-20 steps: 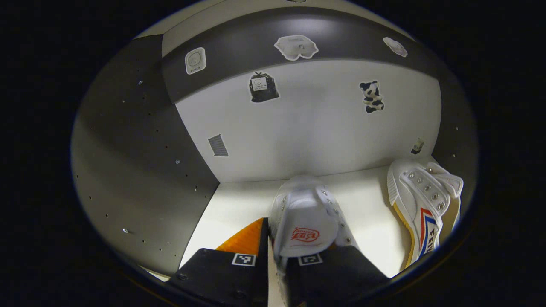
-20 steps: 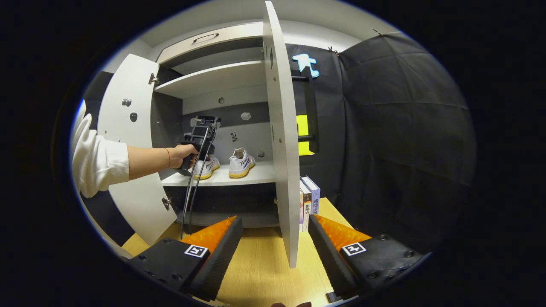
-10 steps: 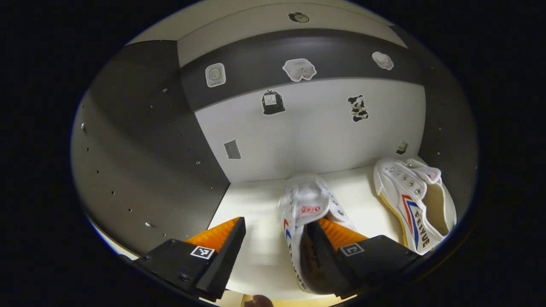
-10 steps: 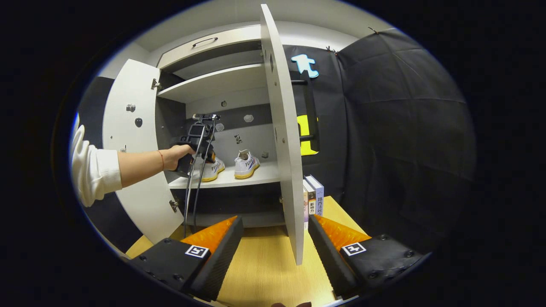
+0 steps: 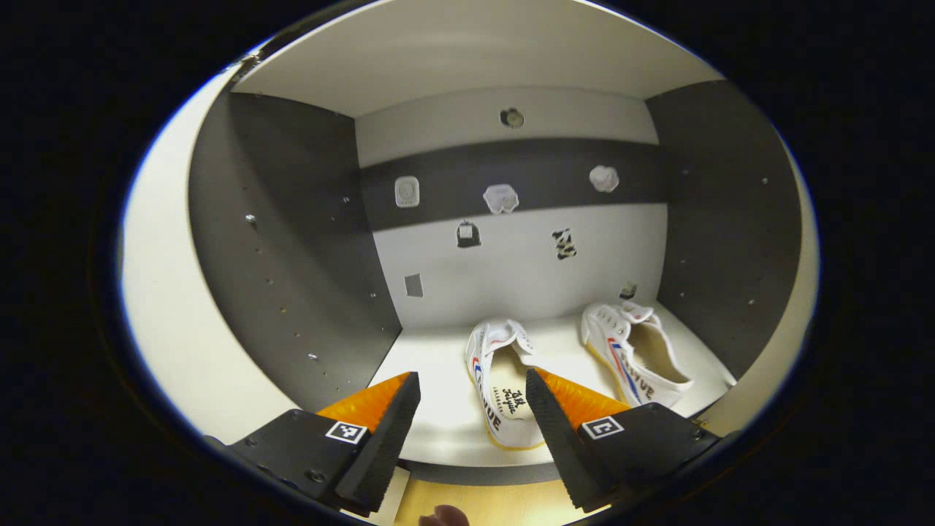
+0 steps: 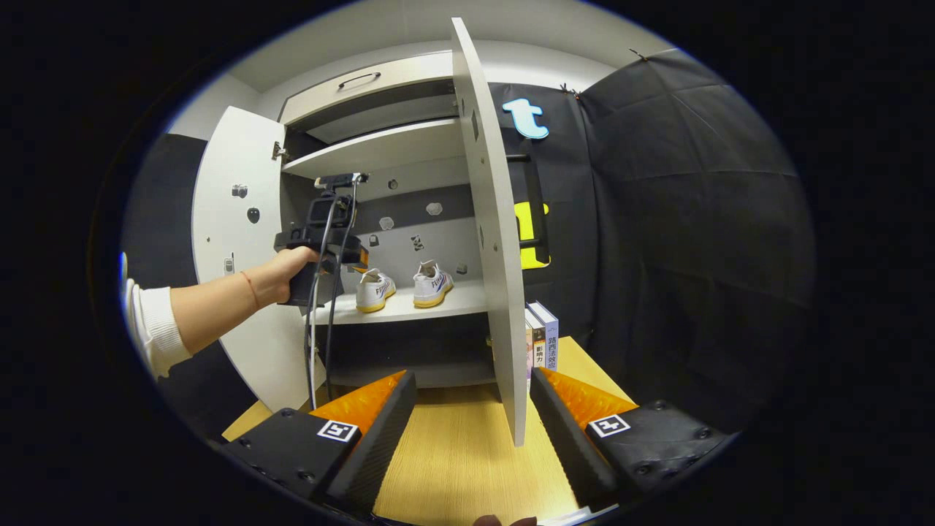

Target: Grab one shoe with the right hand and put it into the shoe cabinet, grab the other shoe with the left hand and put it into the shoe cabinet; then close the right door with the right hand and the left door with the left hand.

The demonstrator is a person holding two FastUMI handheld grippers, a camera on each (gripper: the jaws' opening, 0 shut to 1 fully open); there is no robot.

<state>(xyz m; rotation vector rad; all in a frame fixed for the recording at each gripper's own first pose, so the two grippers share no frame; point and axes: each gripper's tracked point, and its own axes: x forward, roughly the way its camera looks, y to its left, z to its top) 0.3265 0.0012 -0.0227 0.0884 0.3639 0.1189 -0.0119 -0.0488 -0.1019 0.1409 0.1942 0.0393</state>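
Right gripper view: both shoes (image 6: 403, 285) shelved; right claw (image 6: 471, 431) released, straddling right door (image 6: 497, 248) edge. Risk: door snagging a finger.

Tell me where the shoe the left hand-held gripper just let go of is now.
In the left gripper view the released shoe stands on the cabinet shelf, just beyond the open left hand-held gripper, with the other shoe to its right.
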